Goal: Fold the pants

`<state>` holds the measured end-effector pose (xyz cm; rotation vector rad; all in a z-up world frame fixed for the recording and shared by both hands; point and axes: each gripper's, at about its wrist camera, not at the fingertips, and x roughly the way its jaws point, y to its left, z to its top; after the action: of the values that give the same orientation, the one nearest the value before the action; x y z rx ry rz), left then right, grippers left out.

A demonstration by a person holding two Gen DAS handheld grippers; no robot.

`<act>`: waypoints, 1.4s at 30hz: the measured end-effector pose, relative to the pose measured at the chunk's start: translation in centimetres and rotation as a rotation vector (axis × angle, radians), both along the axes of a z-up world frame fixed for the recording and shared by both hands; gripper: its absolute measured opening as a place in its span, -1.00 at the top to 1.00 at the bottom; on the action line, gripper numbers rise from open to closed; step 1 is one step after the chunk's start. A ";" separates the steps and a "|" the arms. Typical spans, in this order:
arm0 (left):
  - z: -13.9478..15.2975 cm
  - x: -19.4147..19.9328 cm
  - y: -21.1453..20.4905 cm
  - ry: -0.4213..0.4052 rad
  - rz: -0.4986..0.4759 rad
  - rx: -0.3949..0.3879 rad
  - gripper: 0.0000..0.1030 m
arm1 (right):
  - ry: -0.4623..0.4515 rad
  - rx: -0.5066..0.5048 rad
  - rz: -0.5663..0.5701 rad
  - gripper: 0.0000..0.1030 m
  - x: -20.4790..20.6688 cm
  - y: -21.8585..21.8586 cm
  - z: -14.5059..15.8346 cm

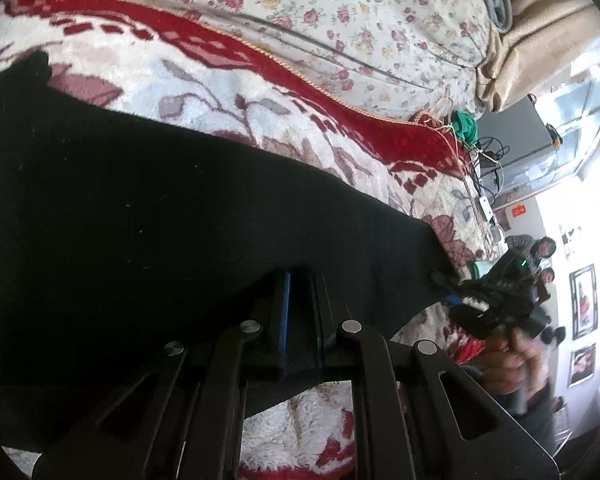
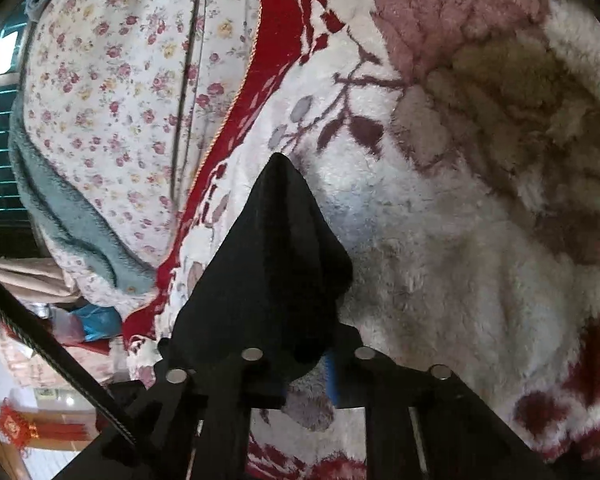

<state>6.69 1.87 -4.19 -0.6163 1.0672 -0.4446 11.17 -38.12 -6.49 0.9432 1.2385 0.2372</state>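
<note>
Black pants (image 1: 140, 208) lie spread across a fluffy white, red and mauve blanket (image 1: 204, 80) on a bed. My left gripper (image 1: 300, 276) is shut on the near edge of the cloth, which runs between its blue pads. At the right, my right gripper (image 1: 448, 286) pinches a corner of the pants, with a person's hand (image 1: 516, 360) behind it. In the right wrist view the pants (image 2: 276, 248) rise in a dark peak out of the right gripper (image 2: 308, 344), which is shut on the cloth. The cloth hides its fingertips.
A floral sheet (image 1: 340, 20) covers the bed beyond the blanket's (image 2: 440, 240) red border. A grey-green throw (image 2: 60, 200) and tan fabric (image 1: 540, 40) lie at the bed's far end. Cables and a green bundle (image 1: 466, 128) sit past the bed's edge.
</note>
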 end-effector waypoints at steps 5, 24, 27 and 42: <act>0.6 -0.2 -0.4 -0.036 -0.020 -0.010 0.65 | -0.038 -0.077 0.079 0.81 1.2 1.4 2.5; -2.0 1.3 -17.2 0.308 -0.179 -0.581 -0.16 | -0.097 0.175 0.046 0.82 0.3 -0.5 0.0; -3.5 2.3 -16.4 0.350 -0.030 -0.644 -0.28 | -0.100 0.205 0.041 0.82 0.0 -1.0 -0.1; -4.8 1.7 -17.2 0.333 0.386 -0.655 0.37 | -0.083 0.284 0.047 0.80 -0.4 -1.6 -0.6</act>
<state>8.39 -15.37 -9.02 -1.4900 1.0759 -0.3532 10.76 -39.70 -7.07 1.1366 1.1698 0.4950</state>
